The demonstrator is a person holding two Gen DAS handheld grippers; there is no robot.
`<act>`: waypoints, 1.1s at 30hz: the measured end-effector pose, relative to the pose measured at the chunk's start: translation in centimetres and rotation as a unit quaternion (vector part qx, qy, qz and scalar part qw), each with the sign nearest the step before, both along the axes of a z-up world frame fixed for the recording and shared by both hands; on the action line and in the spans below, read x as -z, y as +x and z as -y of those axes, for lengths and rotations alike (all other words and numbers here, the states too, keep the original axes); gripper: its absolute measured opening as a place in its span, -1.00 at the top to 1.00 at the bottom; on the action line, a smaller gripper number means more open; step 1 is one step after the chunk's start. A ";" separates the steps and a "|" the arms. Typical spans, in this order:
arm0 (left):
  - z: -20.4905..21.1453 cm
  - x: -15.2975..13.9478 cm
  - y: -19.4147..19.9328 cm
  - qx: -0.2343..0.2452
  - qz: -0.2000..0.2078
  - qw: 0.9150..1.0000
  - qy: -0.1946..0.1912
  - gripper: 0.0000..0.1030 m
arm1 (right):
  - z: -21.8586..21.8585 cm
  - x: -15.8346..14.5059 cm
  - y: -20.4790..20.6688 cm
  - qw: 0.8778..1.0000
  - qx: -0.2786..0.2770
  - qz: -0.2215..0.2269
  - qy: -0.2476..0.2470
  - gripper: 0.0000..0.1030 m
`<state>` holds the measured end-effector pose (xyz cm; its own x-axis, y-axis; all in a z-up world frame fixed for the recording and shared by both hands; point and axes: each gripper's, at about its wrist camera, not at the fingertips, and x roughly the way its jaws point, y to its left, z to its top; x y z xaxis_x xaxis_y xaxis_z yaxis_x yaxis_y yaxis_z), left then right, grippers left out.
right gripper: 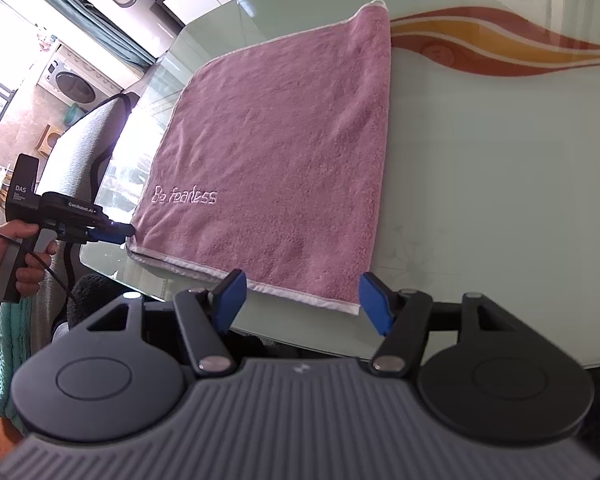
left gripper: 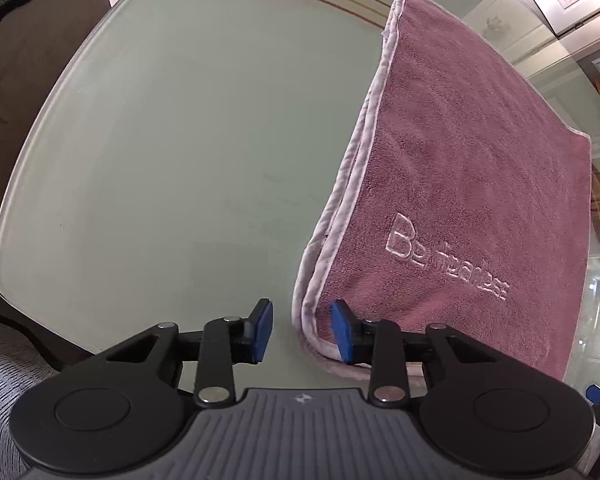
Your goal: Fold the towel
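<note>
Pink terry towel (right gripper: 276, 152) with pale satin edging and white embroidered lettering lies folded flat on the pale green glass counter (right gripper: 480, 168), its near hem close to the counter's front edge. At the far left of the right wrist view, a hand (right gripper: 10, 252) grips the handle of the left gripper (right gripper: 120, 235), whose blue fingertips reach the towel's near left corner. In the left wrist view that gripper (left gripper: 302, 330) has its jaws partly apart, with the doubled corner of the towel (left gripper: 460, 184) between the blue pads (left gripper: 342, 332); the pad on the right lies over the cloth, and neither visibly presses on it. Behind the left gripper stands a grey fabric chair back (right gripper: 84, 148). Further right, the right gripper (right gripper: 302, 300) hangs above the towel's near hem with its jaws wide apart, the right pad just past the near right corner, nothing clamped. A red and orange wavy stripe (right gripper: 500, 48) runs across the counter at the far right.
</note>
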<state>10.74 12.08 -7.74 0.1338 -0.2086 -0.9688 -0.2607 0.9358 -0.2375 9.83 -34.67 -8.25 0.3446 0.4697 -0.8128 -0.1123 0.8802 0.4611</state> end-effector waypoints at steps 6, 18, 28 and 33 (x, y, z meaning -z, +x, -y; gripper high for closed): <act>0.2 0.4 0.1 0.011 -0.003 1.000 0.012 0.46 | 0.2 0.2 0.0 1.000 0.003 -0.001 0.002 -0.22; -0.3 0.3 -0.8 0.018 -0.012 1.000 0.011 0.63 | 1.3 1.5 0.5 1.000 0.018 -0.024 0.009 -0.23; -1.6 0.2 -1.8 0.010 -0.001 1.000 -0.012 0.82 | 1.8 3.3 1.2 0.998 0.032 -0.054 0.016 -0.25; -2.2 0.3 -2.3 0.008 0.005 0.999 -0.031 0.85 | 1.7 4.2 1.4 0.997 0.036 -0.071 0.017 -0.23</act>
